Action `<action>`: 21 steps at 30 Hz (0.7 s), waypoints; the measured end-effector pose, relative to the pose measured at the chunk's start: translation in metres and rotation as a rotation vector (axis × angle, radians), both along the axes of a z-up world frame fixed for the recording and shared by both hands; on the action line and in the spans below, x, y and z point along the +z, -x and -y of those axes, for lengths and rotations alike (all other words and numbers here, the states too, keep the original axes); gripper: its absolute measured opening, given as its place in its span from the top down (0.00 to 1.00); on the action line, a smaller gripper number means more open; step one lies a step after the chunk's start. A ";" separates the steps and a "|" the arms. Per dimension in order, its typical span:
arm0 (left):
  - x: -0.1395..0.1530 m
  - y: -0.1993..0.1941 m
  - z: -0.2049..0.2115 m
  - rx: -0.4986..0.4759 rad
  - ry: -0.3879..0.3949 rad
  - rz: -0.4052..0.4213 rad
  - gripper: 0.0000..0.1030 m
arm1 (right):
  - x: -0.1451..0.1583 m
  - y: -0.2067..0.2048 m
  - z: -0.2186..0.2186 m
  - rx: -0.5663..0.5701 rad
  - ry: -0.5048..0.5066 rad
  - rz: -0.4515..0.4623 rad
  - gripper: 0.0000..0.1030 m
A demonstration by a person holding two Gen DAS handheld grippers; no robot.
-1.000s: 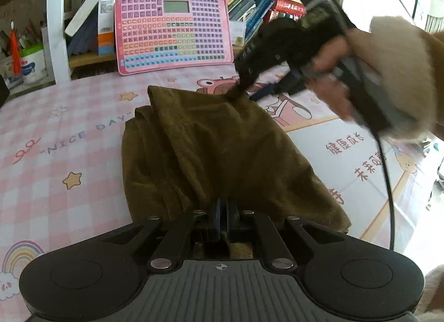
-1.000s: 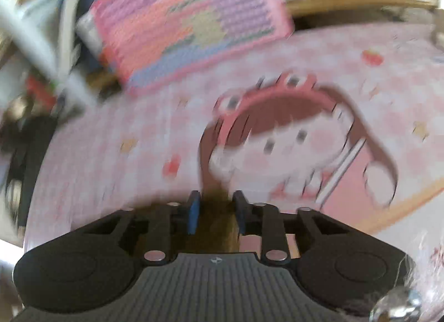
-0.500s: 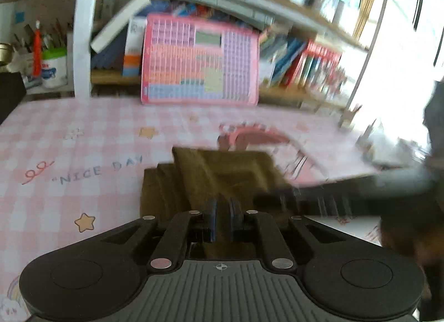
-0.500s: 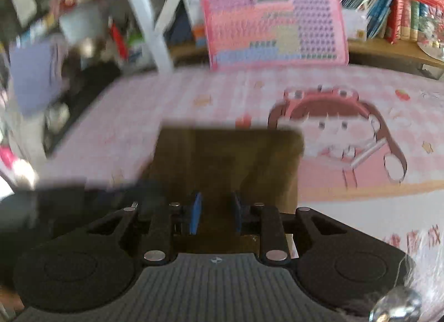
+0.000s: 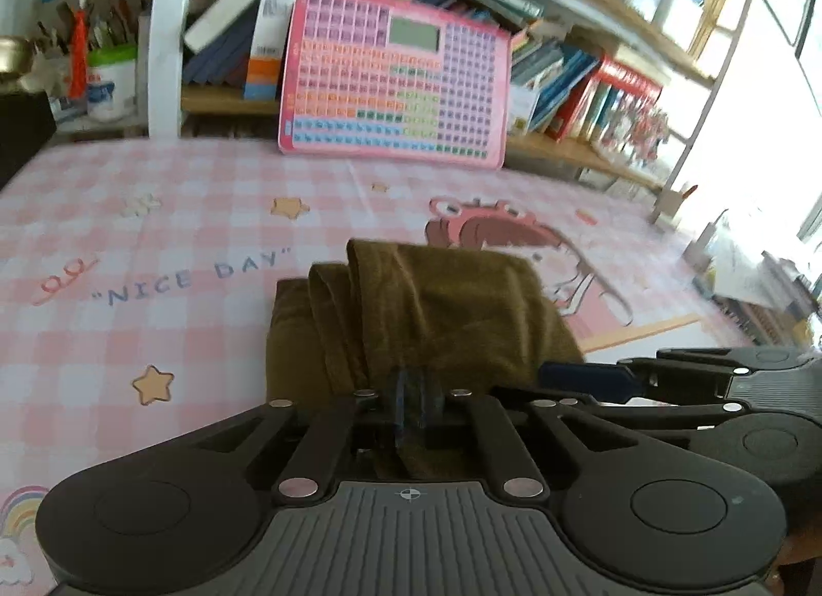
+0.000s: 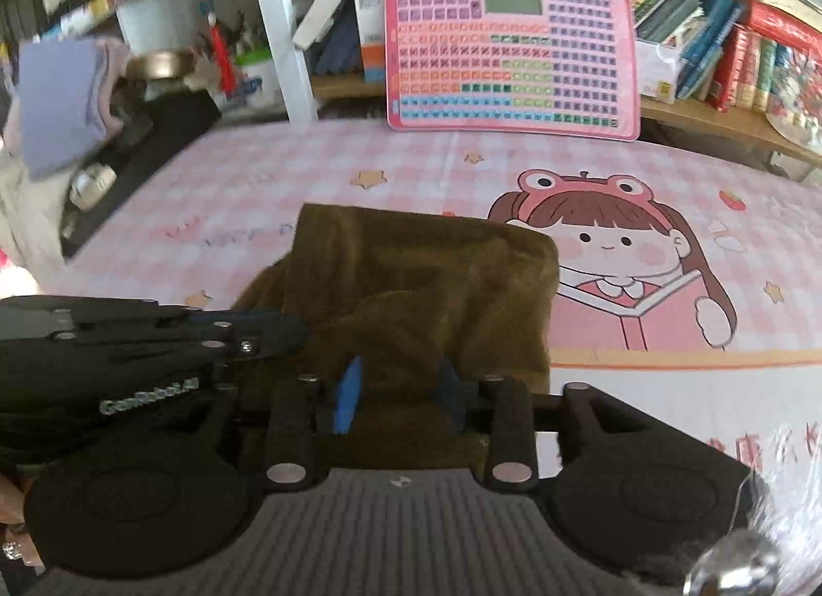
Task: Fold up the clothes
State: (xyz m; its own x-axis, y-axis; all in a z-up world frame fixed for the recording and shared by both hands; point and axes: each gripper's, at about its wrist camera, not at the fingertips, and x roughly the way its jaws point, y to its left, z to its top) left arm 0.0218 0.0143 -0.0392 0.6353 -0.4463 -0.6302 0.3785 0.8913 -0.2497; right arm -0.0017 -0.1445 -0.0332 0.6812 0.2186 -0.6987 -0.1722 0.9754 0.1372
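Wooden bookshelves [image 6: 719,113] crammed with books back a pink-checked tabletop [image 5: 154,246]; daylight glares at right.

daylight glares in from two o'clock in the left view; both views blur slightly, edges bent by fisheye, corners dark.

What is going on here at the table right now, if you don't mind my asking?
A person is folding an olive-brown garment on a pink checked tablecloth with two handheld grippers. The left gripper is shut on the garment's near edge. The right gripper sits beside it, its fingers apart around the same edge. The garment lies in a folded stack.
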 end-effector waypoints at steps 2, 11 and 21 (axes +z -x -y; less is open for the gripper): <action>0.007 0.013 -0.002 -0.008 -0.001 0.026 0.82 | 0.006 0.012 0.004 -0.007 -0.016 0.005 0.60; 0.018 0.073 -0.006 0.013 -0.085 0.045 0.46 | 0.014 0.072 0.014 -0.033 0.020 -0.013 0.40; 0.007 0.095 -0.010 0.065 -0.111 -0.060 0.29 | 0.003 0.099 0.019 -0.101 0.040 -0.105 0.22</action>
